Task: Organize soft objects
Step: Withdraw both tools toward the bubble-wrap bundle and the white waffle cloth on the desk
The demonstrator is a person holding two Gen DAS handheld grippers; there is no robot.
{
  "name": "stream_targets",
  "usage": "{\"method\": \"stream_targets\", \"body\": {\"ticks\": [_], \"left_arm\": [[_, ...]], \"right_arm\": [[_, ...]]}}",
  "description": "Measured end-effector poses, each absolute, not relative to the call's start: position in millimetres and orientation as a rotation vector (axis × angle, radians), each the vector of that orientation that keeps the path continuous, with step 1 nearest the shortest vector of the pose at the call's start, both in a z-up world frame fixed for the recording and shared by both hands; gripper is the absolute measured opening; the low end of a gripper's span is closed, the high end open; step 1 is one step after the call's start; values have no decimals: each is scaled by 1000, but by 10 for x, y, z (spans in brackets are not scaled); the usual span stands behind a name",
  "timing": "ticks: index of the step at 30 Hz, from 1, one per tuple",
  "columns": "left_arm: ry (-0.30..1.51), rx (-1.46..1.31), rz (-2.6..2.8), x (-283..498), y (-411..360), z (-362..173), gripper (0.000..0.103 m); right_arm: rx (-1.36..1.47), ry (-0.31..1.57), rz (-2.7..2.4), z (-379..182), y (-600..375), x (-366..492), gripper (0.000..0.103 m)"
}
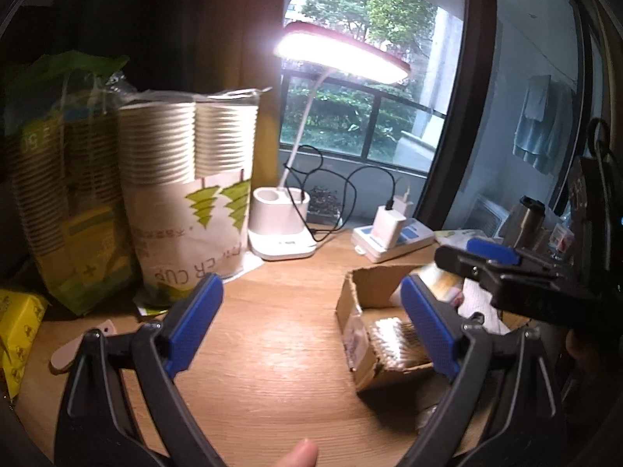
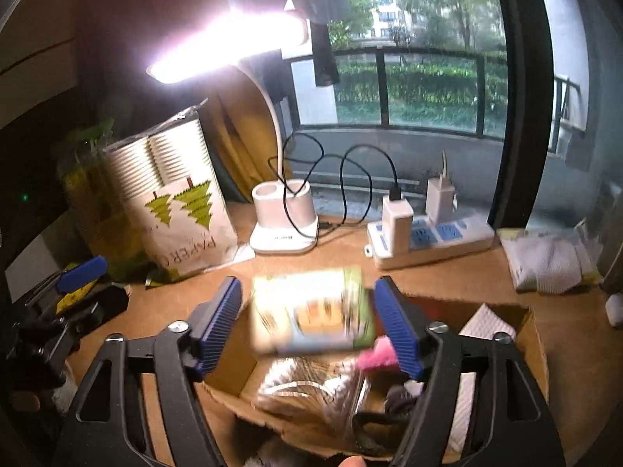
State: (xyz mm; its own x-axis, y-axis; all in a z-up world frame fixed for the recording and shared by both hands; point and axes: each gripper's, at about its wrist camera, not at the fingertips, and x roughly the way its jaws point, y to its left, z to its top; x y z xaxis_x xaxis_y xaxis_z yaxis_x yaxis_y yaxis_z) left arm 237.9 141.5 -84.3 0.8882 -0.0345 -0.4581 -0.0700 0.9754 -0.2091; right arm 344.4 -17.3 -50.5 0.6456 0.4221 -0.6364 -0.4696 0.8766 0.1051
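Observation:
An open cardboard box [image 2: 529, 334] sits on the wooden desk and holds a bag of cotton swabs [image 2: 311, 393], a pink soft item [image 2: 375, 354] and white cloth [image 2: 486, 321]. A blurred green-and-white tissue pack [image 2: 311, 311] hangs between the fingers of my right gripper [image 2: 309, 323] over the box; the jaws stand apart and touch is unclear. My left gripper [image 1: 311, 323] is open and empty above the desk, left of the box [image 1: 362, 292]. The right gripper shows at the right in the left wrist view [image 1: 494, 260].
A lit white desk lamp [image 1: 280, 229] stands at the back. Bags of paper cups [image 1: 187, 194] stand at the left, a yellow pack [image 1: 15, 330] beside them. A power strip with chargers [image 2: 428, 233] lies behind the box. Folded packets [image 2: 553, 260] lie at the right.

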Motion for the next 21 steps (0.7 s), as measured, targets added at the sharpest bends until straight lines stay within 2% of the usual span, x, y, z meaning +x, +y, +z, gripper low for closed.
{"method": "stream_targets", "body": {"ticks": [21], "left_arm": [[438,-168,-37,2024,863,-561,94]], "right_arm": [[-87,650,460,-161,-718,2912,82]]}}
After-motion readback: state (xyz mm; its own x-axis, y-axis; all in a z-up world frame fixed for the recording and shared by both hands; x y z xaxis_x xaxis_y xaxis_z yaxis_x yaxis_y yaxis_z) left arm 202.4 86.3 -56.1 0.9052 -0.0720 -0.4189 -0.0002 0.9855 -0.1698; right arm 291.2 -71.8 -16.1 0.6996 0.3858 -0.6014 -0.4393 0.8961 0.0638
